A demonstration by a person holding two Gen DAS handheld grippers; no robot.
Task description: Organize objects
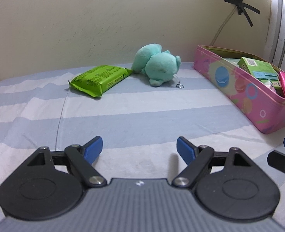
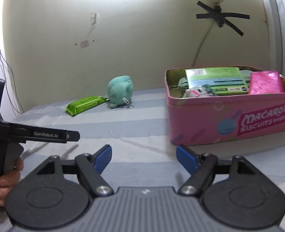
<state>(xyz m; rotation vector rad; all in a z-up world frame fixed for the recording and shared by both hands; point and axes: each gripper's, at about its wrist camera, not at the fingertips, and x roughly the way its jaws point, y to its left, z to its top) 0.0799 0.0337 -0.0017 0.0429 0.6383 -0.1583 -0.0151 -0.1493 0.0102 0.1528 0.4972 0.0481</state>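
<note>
The left wrist view sits low over the striped sheet (image 1: 142,119), looking along its own blue-tipped fingers (image 1: 93,149) toward the cream wall (image 1: 84,29), with the pink tin (image 1: 239,89) off to its right, seen end-on and cut by the frame edge; the right wrist view sits just as low, facing the same wall, but closer to the tin (image 2: 229,119), seeing its long lettered side; both share the tin, the teal plush (image 1: 156,63) and green packet (image 1: 99,79) left of it, and the taped cross (image 2: 221,17) above it.
</note>
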